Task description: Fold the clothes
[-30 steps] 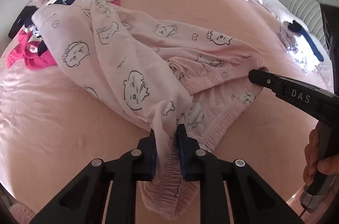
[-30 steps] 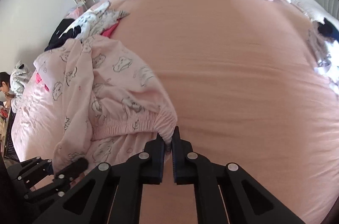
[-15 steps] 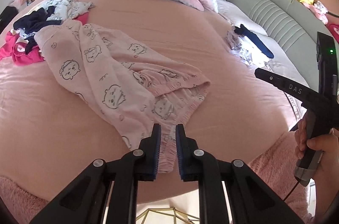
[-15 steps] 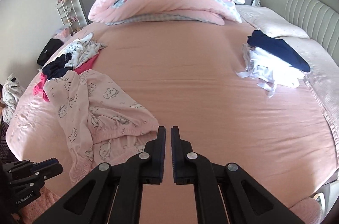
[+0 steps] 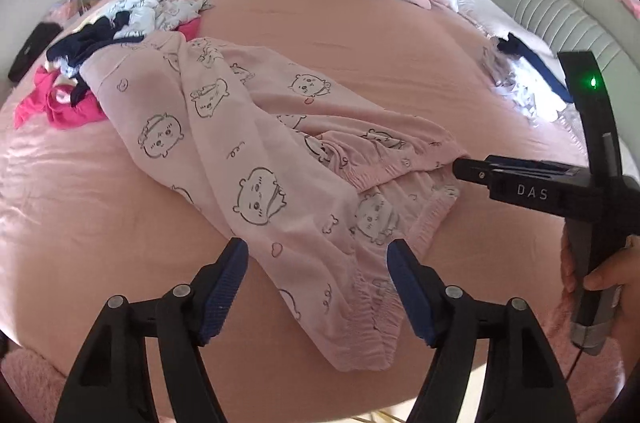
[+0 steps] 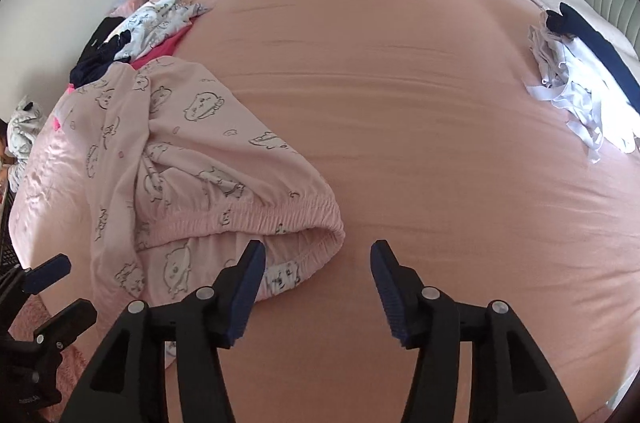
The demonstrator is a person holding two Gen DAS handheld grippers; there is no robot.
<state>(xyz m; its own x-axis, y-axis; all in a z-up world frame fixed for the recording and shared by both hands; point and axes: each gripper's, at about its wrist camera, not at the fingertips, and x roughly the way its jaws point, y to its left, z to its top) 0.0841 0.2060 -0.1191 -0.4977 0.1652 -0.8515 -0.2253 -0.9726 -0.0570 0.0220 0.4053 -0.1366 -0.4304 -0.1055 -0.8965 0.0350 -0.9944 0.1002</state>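
Pink pyjama trousers [image 5: 256, 159]: lying crumpled on the bed [image 6: 420, 127], waistband nearest me. My left gripper [image 5: 316, 287] and right gripper [image 6: 318, 281], clamped on that waistband a second ago, are opening, pads clear. Garment released; I judge re-gripping comes next.

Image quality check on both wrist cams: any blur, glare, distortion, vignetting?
Left wrist: heavy fisheye bulge on the bed, black corner vignette, pink printed pants sharp, status LED blooms green. Right wrist: same bulge and dark corners, waistband crisp, white garments near clipping in daylight, soft shadows, no motion blur.
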